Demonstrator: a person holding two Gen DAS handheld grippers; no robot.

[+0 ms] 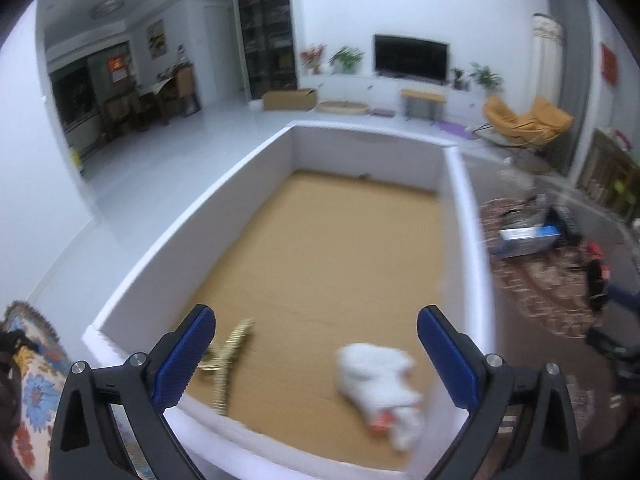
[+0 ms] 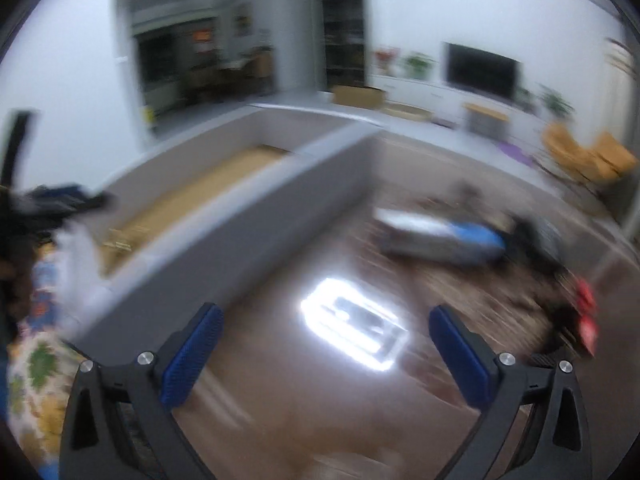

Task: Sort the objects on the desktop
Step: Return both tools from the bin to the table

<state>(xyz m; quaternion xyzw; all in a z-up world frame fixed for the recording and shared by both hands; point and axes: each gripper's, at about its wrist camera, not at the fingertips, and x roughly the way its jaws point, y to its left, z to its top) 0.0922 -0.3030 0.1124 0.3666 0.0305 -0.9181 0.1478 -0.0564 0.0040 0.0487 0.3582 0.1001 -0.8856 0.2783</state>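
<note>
Left wrist view, left to right. A floral cloth [image 1: 28, 392] fills the lower left corner. The left gripper [image 1: 316, 354] has its jaws spread wide with nothing between the blue pads [image 1: 182, 364]. It hangs above the near end of a white-walled tray [image 1: 474, 256] with a cardboard floor. On that floor, near the left pad, lies a gold clip [image 1: 230, 356], blurred. Toward the right pad lies a white cloth bundle [image 1: 380, 384] with a small orange spot at its near end. Right of the tray, on a patterned rug [image 1: 548, 288], sits a blue-and-white box [image 1: 528, 238] among dark clutter that is too blurred to name.

Right wrist view, left to right – heavily blurred. The tray [image 2: 240, 216] runs along the left, and the gold clip [image 2: 120, 240] is just visible inside it. The right gripper [image 2: 326, 346] is likewise fully spread and empty, and it hangs over a bare brown surface. A bright glare [image 2: 352, 324] lies between its pads. Beyond it lies the box [image 2: 440, 236], with a red object [image 2: 586, 316] at the far right.
</note>
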